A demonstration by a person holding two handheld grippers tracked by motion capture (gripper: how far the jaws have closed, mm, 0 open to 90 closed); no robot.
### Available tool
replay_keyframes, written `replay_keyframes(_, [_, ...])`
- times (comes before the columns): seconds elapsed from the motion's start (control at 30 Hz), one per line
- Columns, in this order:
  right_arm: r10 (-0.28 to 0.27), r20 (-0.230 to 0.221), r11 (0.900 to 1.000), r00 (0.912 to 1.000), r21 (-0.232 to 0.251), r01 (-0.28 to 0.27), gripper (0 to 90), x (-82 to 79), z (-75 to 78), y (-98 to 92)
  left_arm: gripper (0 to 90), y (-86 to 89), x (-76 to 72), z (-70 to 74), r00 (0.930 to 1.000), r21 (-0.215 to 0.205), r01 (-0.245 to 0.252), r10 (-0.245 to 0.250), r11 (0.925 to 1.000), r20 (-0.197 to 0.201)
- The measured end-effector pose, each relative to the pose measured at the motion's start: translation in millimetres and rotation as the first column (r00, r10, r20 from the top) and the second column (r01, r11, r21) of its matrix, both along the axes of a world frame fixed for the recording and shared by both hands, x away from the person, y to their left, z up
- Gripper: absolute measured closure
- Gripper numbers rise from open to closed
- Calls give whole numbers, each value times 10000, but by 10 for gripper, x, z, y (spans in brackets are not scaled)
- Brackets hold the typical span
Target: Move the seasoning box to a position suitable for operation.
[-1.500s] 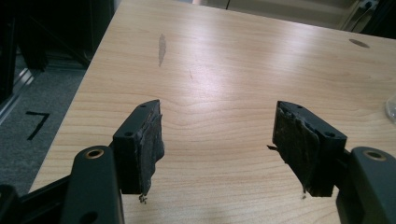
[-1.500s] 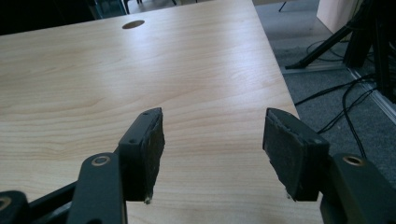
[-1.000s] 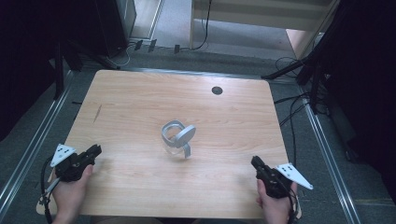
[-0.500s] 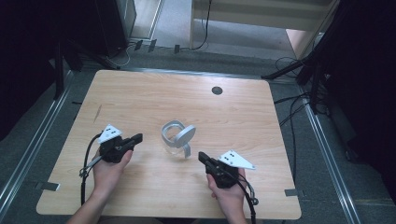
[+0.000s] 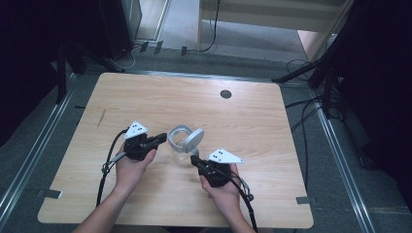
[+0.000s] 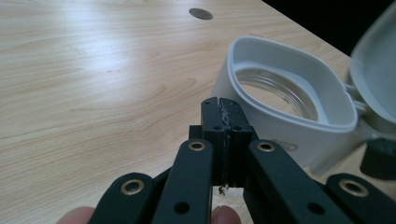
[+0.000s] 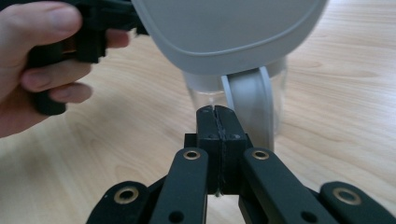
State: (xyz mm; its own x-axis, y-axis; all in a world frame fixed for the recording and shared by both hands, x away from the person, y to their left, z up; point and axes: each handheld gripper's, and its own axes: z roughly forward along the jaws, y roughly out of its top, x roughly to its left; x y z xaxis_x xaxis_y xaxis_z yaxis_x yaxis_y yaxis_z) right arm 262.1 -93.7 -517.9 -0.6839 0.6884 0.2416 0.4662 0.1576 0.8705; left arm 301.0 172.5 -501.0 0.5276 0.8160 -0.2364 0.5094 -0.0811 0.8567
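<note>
A clear glass jar with a grey rim (image 5: pixel 179 140) stands mid-table, its grey hinged lid (image 5: pixel 193 139) flipped open and tilted up on the right. The jar's rim (image 6: pixel 289 88) and lid (image 6: pixel 376 70) fill the right of the left gripper view. My left gripper (image 5: pixel 164 139) is shut and empty, its tips just left of the rim (image 6: pixel 218 103). My right gripper (image 5: pixel 195 160) is also shut and empty, its tips (image 7: pixel 217 112) close to the jar's hinge strap (image 7: pixel 250 107), below the lid (image 7: pixel 229 28).
The wooden table (image 5: pixel 145 97) has a round cable hole (image 5: pixel 225 93) at the back. The person's left hand (image 7: pixel 37 60) and its gripper appear in the right gripper view. Metal rails and cables run on the floor around the table.
Both grippers have moved from the table's front corners inward to the jar, the left one reaching its rim and the right one its hinge side. The jar has not moved.
</note>
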Motion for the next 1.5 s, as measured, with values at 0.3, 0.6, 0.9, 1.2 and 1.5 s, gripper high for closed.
replay_keyframes(0.3, [-814, -180, 9967, 9965, 22, 814, 900, 295, 5, -173, 900, -97, -55, -21, 9994, 32, 331, -331, 9994, 22])
replay_keyframes(0.6, [-1708, -221, 9853, 9851, -92, 1706, 900, 693, 3, -241, 872, -218, -27, -48, 9983, 124, 587, -587, 9982, 22])
replay_keyframes(0.9, [-1980, 50, 9796, 9802, 356, 1977, 900, 496, 24, -140, 877, -107, 394, -19, 9990, -90, -432, 432, 9990, -78])
replay_keyframes(1.2, [-2513, -411, 9675, 9670, 176, 2522, 900, 384, 29, 35, 900, -222, 627, -33, 9994, -205, 276, -281, 9994, -224])
replay_keyframes(1.5, [-3279, -573, 9438, 9430, 235, 3297, 900, 441, 50, -58, 900, -294, 391, -24, 9977, 127, 670, -671, 9977, 71])
